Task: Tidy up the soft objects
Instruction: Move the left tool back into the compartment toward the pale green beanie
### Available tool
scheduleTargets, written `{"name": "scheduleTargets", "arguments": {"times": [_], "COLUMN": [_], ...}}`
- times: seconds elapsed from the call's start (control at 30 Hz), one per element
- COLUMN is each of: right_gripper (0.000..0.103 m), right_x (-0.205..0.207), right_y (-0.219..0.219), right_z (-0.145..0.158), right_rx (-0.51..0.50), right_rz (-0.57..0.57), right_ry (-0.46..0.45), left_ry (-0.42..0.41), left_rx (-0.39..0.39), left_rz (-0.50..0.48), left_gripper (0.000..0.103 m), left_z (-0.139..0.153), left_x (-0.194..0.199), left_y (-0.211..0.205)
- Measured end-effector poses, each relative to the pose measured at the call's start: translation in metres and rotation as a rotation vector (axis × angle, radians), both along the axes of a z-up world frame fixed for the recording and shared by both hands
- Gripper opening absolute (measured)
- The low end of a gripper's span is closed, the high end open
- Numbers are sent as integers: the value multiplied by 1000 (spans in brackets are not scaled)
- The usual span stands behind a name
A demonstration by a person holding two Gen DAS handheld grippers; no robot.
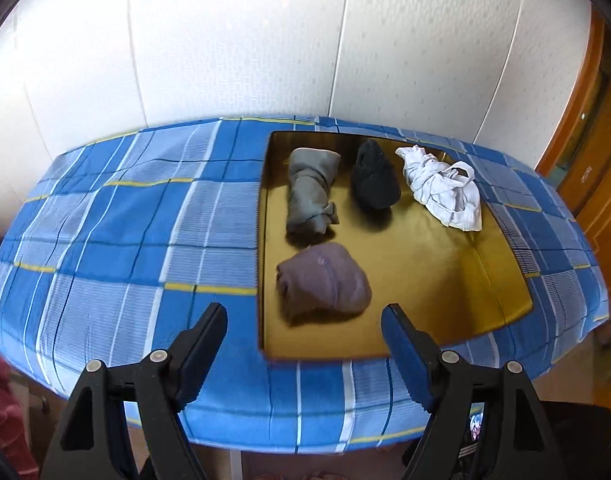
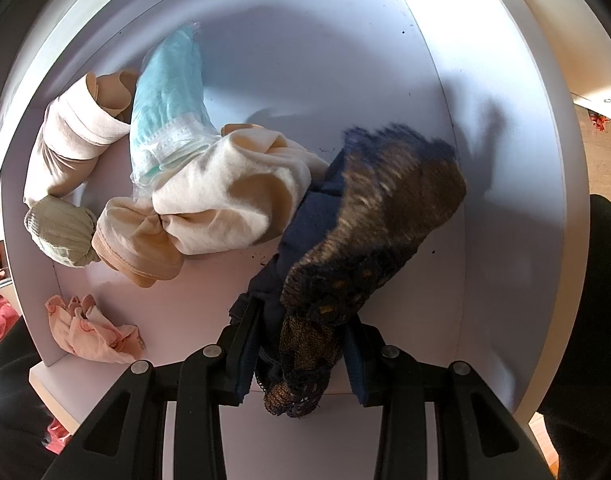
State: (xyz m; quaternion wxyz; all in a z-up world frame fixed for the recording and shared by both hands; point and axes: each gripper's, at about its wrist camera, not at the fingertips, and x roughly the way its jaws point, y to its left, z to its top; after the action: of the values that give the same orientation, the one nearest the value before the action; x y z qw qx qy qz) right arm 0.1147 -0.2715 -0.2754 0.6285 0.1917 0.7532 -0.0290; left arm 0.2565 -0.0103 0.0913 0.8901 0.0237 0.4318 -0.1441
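Four rolled garments lie in the gold tray (image 1: 457,280) ahead of your left gripper (image 1: 304,320), whose jaws stand apart with nothing between them. Nearest, just beyond the tips, is the mauve bundle (image 1: 323,280); farther off sit the grey roll (image 1: 311,192), the black bundle (image 1: 375,180) and the white knotted one (image 1: 441,188). Your right gripper (image 2: 299,344) has its jaws clamped on a dark lace garment (image 2: 369,216), which hangs over the white bin (image 2: 505,200). Left of those jaws lie cream clothes (image 2: 225,200) and a pale blue piece (image 2: 169,96).

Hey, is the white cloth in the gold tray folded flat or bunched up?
Bunched up: the white cloth is knotted into a lump, a loop sticking out, by the tray's far corner.
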Motion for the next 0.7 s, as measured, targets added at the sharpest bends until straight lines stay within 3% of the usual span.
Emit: {"name": "scheduleTargets", "arguments": {"times": [0.23, 0.4, 0.53, 0.7], "right_gripper": [37, 37, 37, 37], "right_x": [-1, -1, 0, -1], "right_y": [-2, 0, 5, 10], "right_z": [-1, 0, 0, 1], "right_rx": [3, -2, -12, -18], "right_rz": [-1, 7, 19, 25], "right_ry": [-1, -2, -2, -4], "left_ry": [-54, -74, 17, 246], "left_rx": [-116, -93, -48, -57], "left_rz": [38, 8, -30, 6], "left_gripper": [85, 91, 93, 93], "left_z": [2, -21, -68, -143], "left_x": [-45, -84, -109, -119], "left_y": [35, 44, 37, 24]}}
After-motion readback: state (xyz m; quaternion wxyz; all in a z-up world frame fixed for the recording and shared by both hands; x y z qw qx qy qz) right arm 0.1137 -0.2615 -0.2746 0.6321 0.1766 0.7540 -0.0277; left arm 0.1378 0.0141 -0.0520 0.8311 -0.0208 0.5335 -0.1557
